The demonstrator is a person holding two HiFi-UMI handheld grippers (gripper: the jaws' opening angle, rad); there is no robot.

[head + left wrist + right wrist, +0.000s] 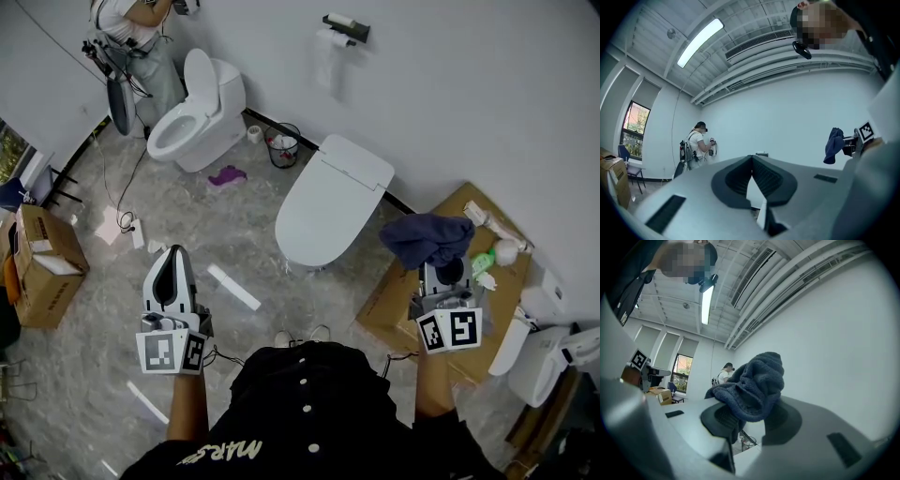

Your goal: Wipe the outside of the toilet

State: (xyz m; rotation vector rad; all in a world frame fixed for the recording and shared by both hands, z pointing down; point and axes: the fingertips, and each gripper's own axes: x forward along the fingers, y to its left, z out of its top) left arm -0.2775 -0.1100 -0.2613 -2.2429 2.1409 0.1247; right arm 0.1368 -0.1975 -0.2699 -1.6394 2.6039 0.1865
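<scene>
While the toilet (328, 206) stands ahead of me with its lid down, between the two tools and clear of both, my right tongs (441, 262) are clamped on a bunched dark blue cloth (429, 236) that droops over their tips. I judge it is pinched by a fold so that a loose wad is left to drag across the white outside. My left tongs (172, 255) are closed tip to tip on nothing, held over the floor (187, 216), probably parked out of the cloth's path. Whether the outside has been wiped, I cannot tell.
</scene>
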